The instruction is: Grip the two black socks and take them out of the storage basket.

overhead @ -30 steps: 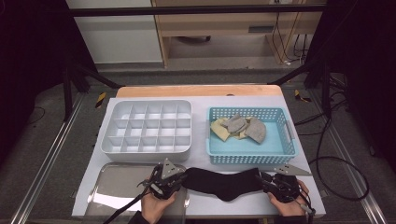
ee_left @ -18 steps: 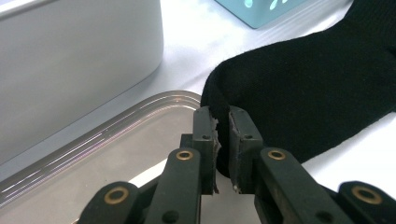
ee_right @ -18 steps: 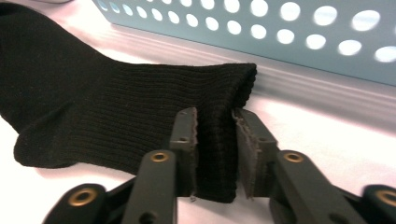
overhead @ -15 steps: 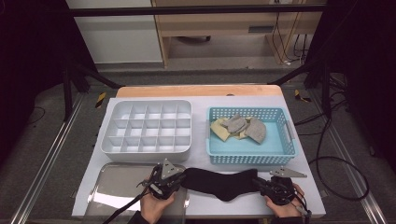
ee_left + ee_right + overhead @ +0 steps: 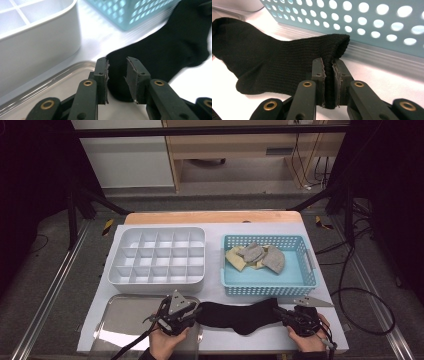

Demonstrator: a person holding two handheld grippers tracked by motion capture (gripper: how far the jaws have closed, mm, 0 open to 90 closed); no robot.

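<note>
A white table (image 5: 320, 227) is carrying everything, with a wooden strip along its far edge. On its far left a white compartment tray (image 5: 157, 258) is sitting with all of its cells bare, and to the right of it, well apart, a light blue perforated basket (image 5: 268, 266) is holding a small pile of grey and tan socks (image 5: 256, 256). Near the left corner a shallow metal tray (image 5: 120, 312) is lying just in front of the compartment tray. A black sock (image 5: 240, 315) is stretching flat across the near edge of the table, running from the metal tray's right rim to a spot in front of the basket. The left gripper (image 5: 189, 313) is sitting at the sock's left end: in the left gripper view (image 5: 117, 75) its jaws have just been opening and are standing apart, released, with the dark fabric between them but the pads not pressing on it. The right gripper (image 5: 281, 312) is pinching the cuff at the sock's right end; the right gripper view (image 5: 328, 75) is showing the ribbed cuff squeezed tight between its jaws, which have just been closing, close beside the basket's wall.
</note>
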